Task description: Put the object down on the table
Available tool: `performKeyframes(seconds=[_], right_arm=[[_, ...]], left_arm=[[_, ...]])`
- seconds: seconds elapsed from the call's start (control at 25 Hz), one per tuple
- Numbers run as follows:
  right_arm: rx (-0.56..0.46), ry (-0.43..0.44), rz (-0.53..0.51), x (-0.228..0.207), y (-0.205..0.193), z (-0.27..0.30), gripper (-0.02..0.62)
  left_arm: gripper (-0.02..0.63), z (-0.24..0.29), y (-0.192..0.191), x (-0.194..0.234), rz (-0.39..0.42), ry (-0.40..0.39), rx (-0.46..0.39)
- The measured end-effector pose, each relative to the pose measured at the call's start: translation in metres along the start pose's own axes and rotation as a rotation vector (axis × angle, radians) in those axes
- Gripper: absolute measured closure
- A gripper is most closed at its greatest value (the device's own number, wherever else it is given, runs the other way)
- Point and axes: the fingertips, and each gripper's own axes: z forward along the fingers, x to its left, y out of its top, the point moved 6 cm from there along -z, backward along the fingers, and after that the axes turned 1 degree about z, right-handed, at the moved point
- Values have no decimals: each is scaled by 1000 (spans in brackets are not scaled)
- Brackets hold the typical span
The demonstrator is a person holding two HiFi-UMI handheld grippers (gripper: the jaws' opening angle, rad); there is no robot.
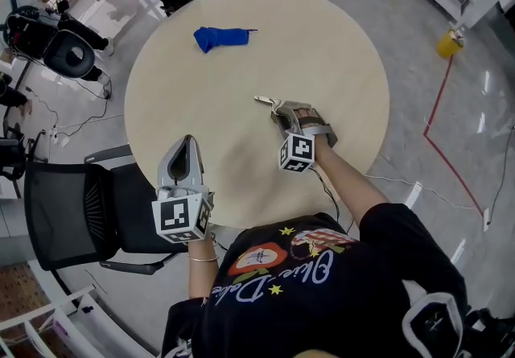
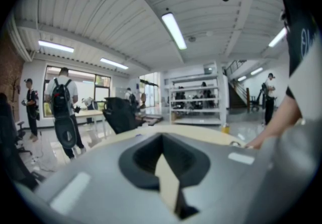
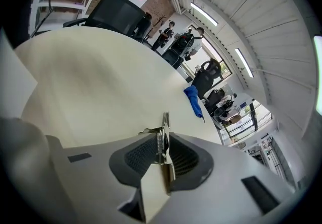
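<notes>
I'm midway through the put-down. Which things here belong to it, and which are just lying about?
In the job:
- metal tool with a spring, between the right gripper's jaws
- table, where it goes

Lying about:
- blue bundle on the table's far side
- left gripper, shut and empty
- black chair beside the table

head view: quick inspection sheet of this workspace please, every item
surface: round beige table, two things on or over it
job's things: metal clip between the right tool's jaws; cannot tell if it touches the table
clutter: blue cloth on the far side
grippers: left tool jaws together, empty; right tool jaws slightly apart round the clip
cables: red cable and white cable on the floor
surroundings: black chair; yellow object on the floor
</notes>
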Motion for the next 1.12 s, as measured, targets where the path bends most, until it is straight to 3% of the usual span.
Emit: performKeyframes(seconds=[0.12,0.28,0.48,0.52,0.56,0.72,0.8,1.12], right_arm=[[1,30,48,1,-2,-4,476],[-92,-38,168,-12,2,-26,457],[-418,-168,594,-52,16,-96,461],[-483,-183,687,-60,18,-109,486],[-543,-197,784,-69,19,-122,552],[-688,-194,1109,-95,18,-159,580],[-701,-198,1158,-103,16,-168,581],[-677,-221,1130,-106,10,-181,581]], left_arm=[[614,0,1,0,3,0,-1],[614,0,0,1,3,5,-4],[614,2,2,0,8,2,-12],[614,3,2,0,7,0,-15],[614,4,1,-1,3,-3,-18],[614,11,-2,-7,-21,-25,-20],[614,15,-1,-11,-22,-39,-20],[614,20,0,-21,-18,-67,-25]])
